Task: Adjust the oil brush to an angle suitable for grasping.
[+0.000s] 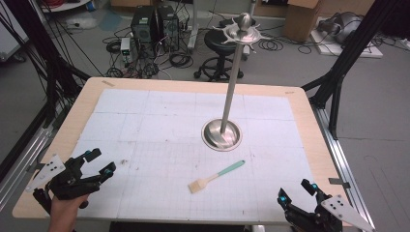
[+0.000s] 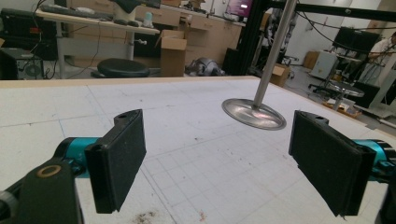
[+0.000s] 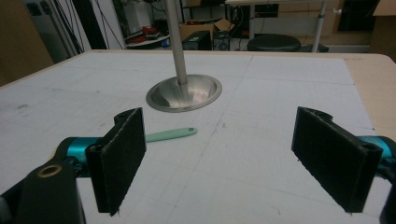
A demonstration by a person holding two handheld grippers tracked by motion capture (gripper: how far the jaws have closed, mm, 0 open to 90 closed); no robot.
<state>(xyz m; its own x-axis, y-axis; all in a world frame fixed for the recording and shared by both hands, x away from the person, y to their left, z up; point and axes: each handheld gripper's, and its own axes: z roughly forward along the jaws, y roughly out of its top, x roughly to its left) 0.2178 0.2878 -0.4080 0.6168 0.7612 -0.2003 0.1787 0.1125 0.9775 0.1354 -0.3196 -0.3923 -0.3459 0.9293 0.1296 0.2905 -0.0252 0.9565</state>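
Black padded jaws stand wide apart in both gripper views with nothing between them, so each hand-held gripper is open and empty. From the high view, the left hand-held gripper (image 1: 100, 162) sits at the near left corner of the table (image 1: 309, 140), held by a hand (image 1: 63, 212) that comes up from the bottom edge, its jaws pointing forward and toward the middle. The right hand-held gripper (image 1: 296, 192) rests at the near right edge, jaws aimed forward and inward as well.

Between them, nearer the right side, lies a small pastry brush (image 1: 215, 176) on the white gridded mat (image 1: 145, 125). Its long axis runs diagonally: the pale bristle head points toward the near left, and the mint-green handle points away to the far right, toward the base of the metal stand (image 1: 222, 134). That stand rises on a tall pole to a hooked crown at the top.

In the right gripper view the green handle (image 3: 170, 135) shows just past the left jaw, lying nearly crosswise to the jaws' line of sight, with the stand's dish behind it. Judging from this, the right hand-held gripper is the nearer one to the brush and has the handle end on its side; a short reach forward and to the left, with the wrist turned so the jaws straddle the handle across its width, looks like the sensible approach. The left hand-held gripper is well apart from the brush.
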